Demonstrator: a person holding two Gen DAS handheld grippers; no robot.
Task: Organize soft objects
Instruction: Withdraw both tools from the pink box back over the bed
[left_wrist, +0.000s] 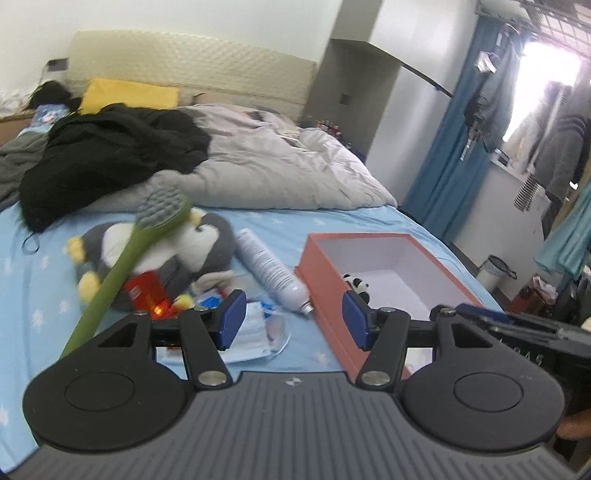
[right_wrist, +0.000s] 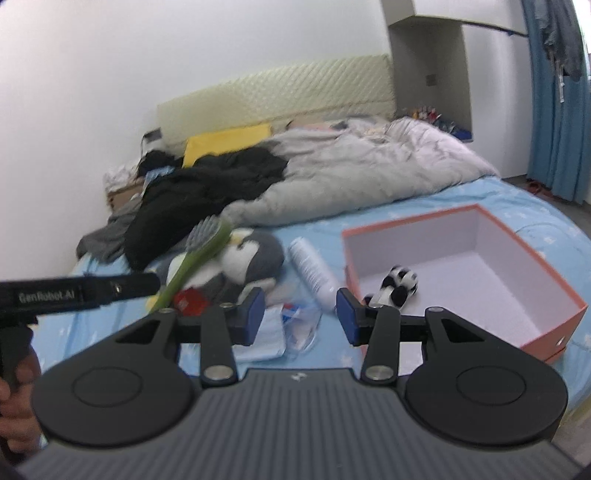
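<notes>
On the blue bedsheet (right_wrist: 480, 199), an orange box (right_wrist: 554, 291) stood open with a small panda toy (right_wrist: 400, 282) already lying on its white floor, so by my reading one soft thing had been sorted and the bulk of the job was left. Just beside the box lay a white spray can (right_wrist: 312, 271), and past it a grey penguin plush (right_wrist: 245, 258) sat outside the box with a green long-handled brush (right_wrist: 195, 254) resting across it. A red packet (right_wrist: 190, 301) and a heap of clear and blue wrappers (right_wrist: 280, 328) lay near the plush. Both tools hung above the near edge of the bed, apart from all of this: the left gripper (left_wrist: 293, 319) had its blue pads spread with nothing between them, and the right gripper (right_wrist: 301, 315) likewise stood parted and empty. The penguin looked like the next soft item to go in, while the can and brush seemed to belong elsewhere.
</notes>
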